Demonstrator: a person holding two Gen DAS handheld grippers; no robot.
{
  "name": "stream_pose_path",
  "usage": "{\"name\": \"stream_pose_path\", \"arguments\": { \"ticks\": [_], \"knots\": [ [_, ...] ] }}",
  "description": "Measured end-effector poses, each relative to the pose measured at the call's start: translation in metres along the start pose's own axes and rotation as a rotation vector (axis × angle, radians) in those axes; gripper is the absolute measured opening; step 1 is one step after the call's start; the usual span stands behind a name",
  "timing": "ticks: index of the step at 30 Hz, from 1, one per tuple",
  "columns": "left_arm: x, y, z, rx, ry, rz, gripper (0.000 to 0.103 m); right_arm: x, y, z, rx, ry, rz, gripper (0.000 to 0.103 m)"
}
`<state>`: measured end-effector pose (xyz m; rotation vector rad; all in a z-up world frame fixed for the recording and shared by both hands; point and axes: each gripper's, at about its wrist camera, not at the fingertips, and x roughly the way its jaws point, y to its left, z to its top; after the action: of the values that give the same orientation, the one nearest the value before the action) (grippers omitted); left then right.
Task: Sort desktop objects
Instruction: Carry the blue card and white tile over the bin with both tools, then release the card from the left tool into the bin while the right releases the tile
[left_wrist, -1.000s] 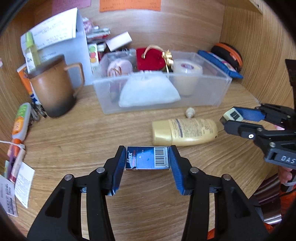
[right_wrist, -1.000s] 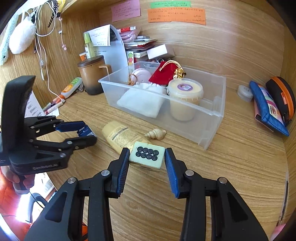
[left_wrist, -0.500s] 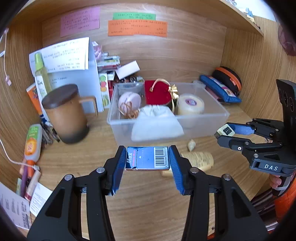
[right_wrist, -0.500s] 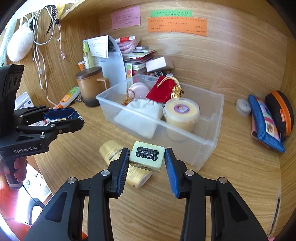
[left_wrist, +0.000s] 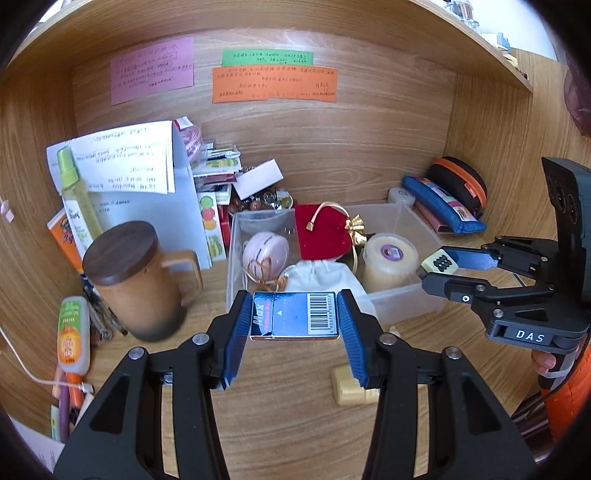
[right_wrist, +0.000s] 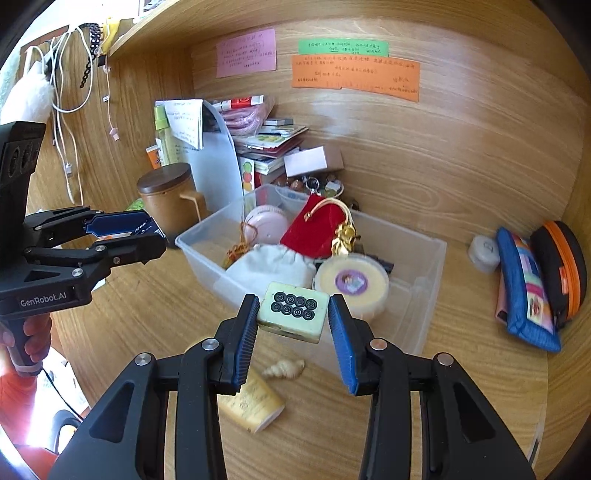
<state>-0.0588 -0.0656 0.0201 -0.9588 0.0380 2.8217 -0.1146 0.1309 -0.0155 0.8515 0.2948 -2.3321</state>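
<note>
Above clear bin (left_wrist: 406, 301), both loads rose off worktop (left_wrist: 288, 424) since a second ago. Left fingers (left_wrist: 294, 325) clenched on blue box (left_wrist: 294, 319); right fingers (right_wrist: 292, 319) clenched on mahjong tile (right_wrist: 292, 311). Bin loomed closer; drop-in looked next.

left gripper (left_wrist: 294, 320) clamped tight on a small blue box (left_wrist: 294, 319), angled downward, right gripper (right_wrist: 292, 317) pinching a pale tile (right_wrist: 293, 315), both hand-held side by side
</note>
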Motion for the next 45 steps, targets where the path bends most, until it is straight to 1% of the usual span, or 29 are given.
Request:
{"name": "stream_pose_path", "arguments": {
  "ticks": [4, 9, 15, 21, 27, 34, 39, 45],
  "knots": [
    [0.008, 0.005, 0.009, -0.008, -0.006, -0.005, 0.047, 0.011, 0.0, 0.012, -0.014, 0.007, -0.002, 0.035],
    [0.025, 0.014, 0.019, -0.036, 0.001, -0.027, 0.047, 0.03, 0.0, 0.023, -0.034, 0.04, -0.005, 0.035],
    [0.054, 0.018, 0.027, -0.039, 0.051, -0.054, 0.047, 0.05, 0.0, 0.033, -0.061, 0.071, -0.014, 0.035],
    [0.078, 0.021, 0.029, -0.045, 0.091, -0.056, 0.047, 0.075, -0.001, 0.04, -0.09, 0.122, -0.02, 0.035],
    [0.098, 0.025, 0.03, -0.062, 0.12, -0.056, 0.047, 0.096, 0.004, 0.046, -0.158, 0.169, -0.032, 0.035],
    [0.114, 0.027, 0.03, -0.059, 0.155, -0.058, 0.047, 0.107, 0.015, 0.049, -0.234, 0.187, -0.053, 0.035],
    [0.12, 0.024, 0.028, -0.048, 0.173, -0.057, 0.047, 0.109, 0.015, 0.048, -0.24, 0.193, -0.053, 0.034],
    [0.121, 0.02, 0.027, -0.032, 0.178, -0.055, 0.048, 0.098, 0.008, 0.045, -0.238, 0.164, -0.093, 0.035]
  ]
}}
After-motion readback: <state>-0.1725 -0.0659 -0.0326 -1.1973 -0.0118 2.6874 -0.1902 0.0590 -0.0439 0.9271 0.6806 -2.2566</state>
